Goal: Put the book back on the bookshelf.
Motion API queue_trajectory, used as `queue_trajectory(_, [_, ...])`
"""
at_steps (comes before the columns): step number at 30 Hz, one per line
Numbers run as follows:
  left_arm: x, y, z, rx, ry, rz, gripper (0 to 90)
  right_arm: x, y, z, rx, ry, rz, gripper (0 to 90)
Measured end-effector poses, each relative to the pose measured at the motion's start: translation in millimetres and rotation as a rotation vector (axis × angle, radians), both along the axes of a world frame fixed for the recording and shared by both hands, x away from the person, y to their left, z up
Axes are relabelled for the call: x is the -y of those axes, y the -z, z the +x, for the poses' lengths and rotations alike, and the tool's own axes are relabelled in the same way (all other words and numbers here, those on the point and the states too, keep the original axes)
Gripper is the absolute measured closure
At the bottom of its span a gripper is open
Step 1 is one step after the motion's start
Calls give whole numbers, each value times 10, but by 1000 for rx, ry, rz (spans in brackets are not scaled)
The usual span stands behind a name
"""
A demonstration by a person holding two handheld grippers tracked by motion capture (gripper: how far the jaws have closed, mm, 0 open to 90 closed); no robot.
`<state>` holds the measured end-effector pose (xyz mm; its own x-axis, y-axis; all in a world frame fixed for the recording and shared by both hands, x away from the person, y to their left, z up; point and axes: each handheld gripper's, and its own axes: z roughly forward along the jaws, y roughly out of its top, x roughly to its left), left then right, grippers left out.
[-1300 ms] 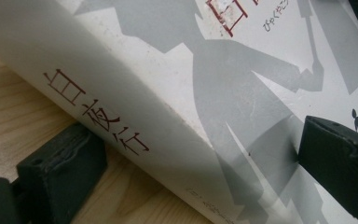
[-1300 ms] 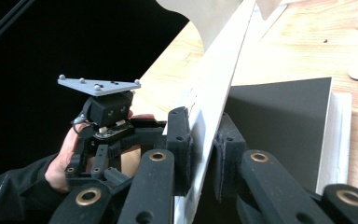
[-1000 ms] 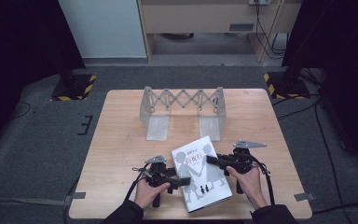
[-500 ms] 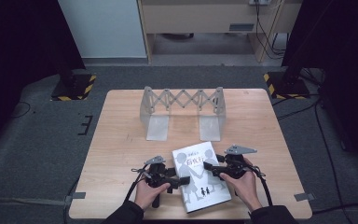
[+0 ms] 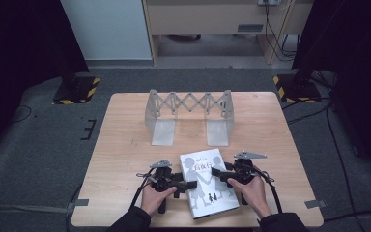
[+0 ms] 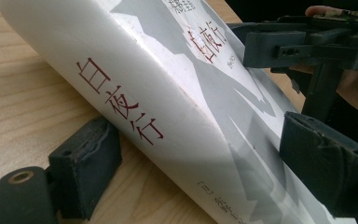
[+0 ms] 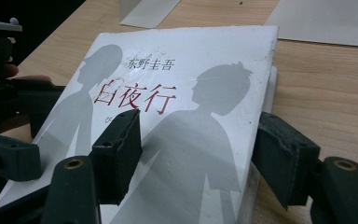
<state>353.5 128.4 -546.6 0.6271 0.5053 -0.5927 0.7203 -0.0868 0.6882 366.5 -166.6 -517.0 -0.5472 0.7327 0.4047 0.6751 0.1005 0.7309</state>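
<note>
Left claw [image 6: 186, 154] astride book spine [image 6: 121, 98]

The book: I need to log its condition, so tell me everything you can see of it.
The book is a thick white paperback with grey silhouettes of two figures and red characters on cover and spine. It lies face up on the wooden table, spine between the left gripper jaws, its other long edge between the right gripper jaws.
</note>
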Motion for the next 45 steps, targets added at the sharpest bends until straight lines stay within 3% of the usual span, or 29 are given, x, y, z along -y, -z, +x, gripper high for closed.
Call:
queue_trajectory(8, [15, -11, 11, 3, 18, 10, 92, -22, 15, -8, -2, 5, 32, 360])
queue_trajectory(11, [53, -41, 24, 8, 47, 46, 65, -32, 10, -15, 0, 1, 33, 363])
queue_trajectory(15, [50, -19, 15, -2, 28, 14, 42, -84, -6, -24, 2, -25, 68, 405])
queue_trajectory(20, [-28, 62, 26, -51, -51, -95, 149, -104, -13, -12, 3, -38, 51, 400])
queue_trajectory(26, [-36, 71, 20, -63, -75, -109, 179, -56, -11, 7, -14, -80, 2, 337])
queue_trajectory(31, [-36, 59, 22, -73, -74, -100, 185, 14, 50, -5, -71, -57, 56, 328])
queue_trajectory(34, [-37, 40, 37, -87, -67, -88, 188, -25, 65, 7, -102, -85, 94, 352])
queue_trajectory(38, [-33, -11, 46, -102, -61, -66, 191, -46, 36, 17, -111, -85, 79, 364])
queue_trajectory(40, [-38, -71, 62, -78, -54, -62, 196, -38, 11, 18, -105, -84, 86, 391])
queue_trajectory(42, [-74, -130, 77, -62, -68, -92, 243, 0, -32, 25, -65, -82, 108, 444])
queue_trajectory(43, [-85, -169, 82, -38, -75, -107, 273, 20, -58, 27, -47, -82, 123, 462])
queue_trajectory(45, [-85, -270, 86, 11, -77, -94, 299, 39, -110, 29, -8, -78, 147, 479])
